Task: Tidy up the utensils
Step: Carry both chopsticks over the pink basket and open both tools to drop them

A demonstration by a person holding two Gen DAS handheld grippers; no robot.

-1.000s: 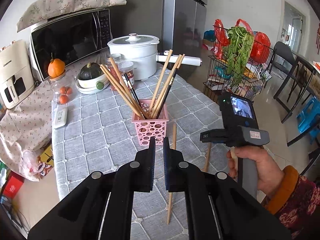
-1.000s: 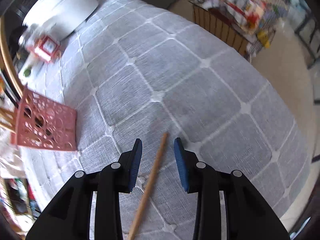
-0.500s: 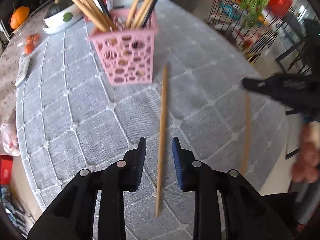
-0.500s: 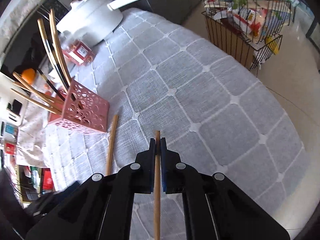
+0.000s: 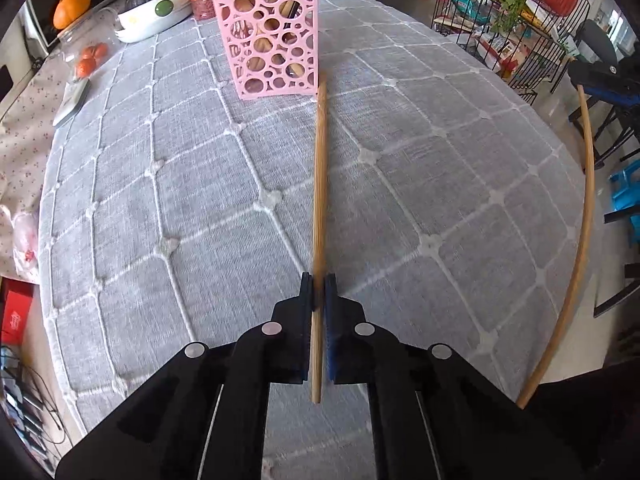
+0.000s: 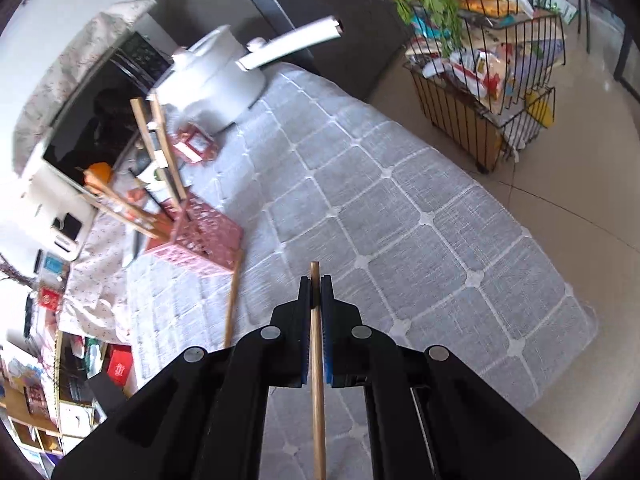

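Note:
My left gripper (image 5: 318,280) is shut on a wooden chopstick (image 5: 320,168) that lies along the grey quilted tablecloth, its far tip next to the pink perforated holder (image 5: 272,44). The holder holds several chopsticks. My right gripper (image 6: 316,280) is shut on a second wooden chopstick (image 6: 317,380), lifted above the table. That second chopstick (image 5: 580,240) and the right gripper (image 5: 604,80) show at the right edge of the left wrist view. The holder (image 6: 200,236) and the left gripper's chopstick (image 6: 233,296) show in the right wrist view.
A white pot (image 6: 216,76) with a long handle, a microwave (image 6: 108,120), a red jar (image 6: 196,144), a bowl (image 5: 154,16) and oranges (image 5: 72,4) stand at the table's far side. A wire rack (image 6: 492,72) stands on the floor past the table's edge.
My left gripper has closed on the chopstick lying on the table. My right gripper has lifted its chopstick higher and swung toward the holder.

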